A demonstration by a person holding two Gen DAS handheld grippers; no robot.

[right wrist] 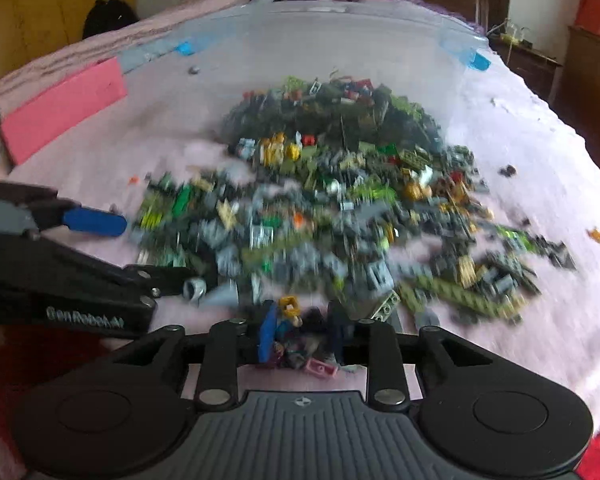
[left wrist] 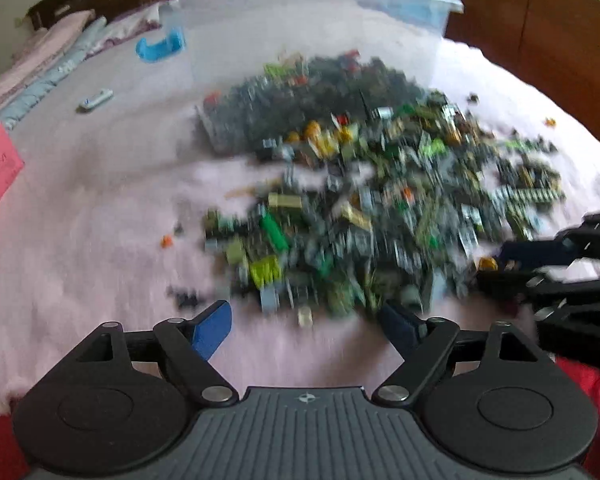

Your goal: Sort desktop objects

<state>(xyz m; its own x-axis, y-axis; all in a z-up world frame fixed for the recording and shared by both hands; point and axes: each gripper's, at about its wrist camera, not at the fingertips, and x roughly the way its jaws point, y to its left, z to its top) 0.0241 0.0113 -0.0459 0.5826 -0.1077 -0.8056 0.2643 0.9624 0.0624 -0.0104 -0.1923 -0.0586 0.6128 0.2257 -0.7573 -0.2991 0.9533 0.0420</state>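
A large heap of small toy bricks (left wrist: 360, 200), grey, green, yellow and orange, spills from a clear plastic bin (left wrist: 300, 40) lying on its side on a pink blanket (left wrist: 80, 240). The heap (right wrist: 320, 208) and bin (right wrist: 300, 40) also show in the right wrist view. My left gripper (left wrist: 306, 326) is open and empty at the heap's near edge. My right gripper (right wrist: 305, 332) is closed around a small cluster of bricks (right wrist: 294, 332) at the heap's near edge. It shows at the right of the left wrist view (left wrist: 512, 268). Both views are blurred.
A pink box (right wrist: 64, 108) lies at the left. A blue clip (left wrist: 160, 46) and a small white device (left wrist: 96, 100) lie on the blanket beyond. Stray bricks (right wrist: 598, 235) are scattered to the right. A wooden bed frame (left wrist: 540, 40) borders the blanket.
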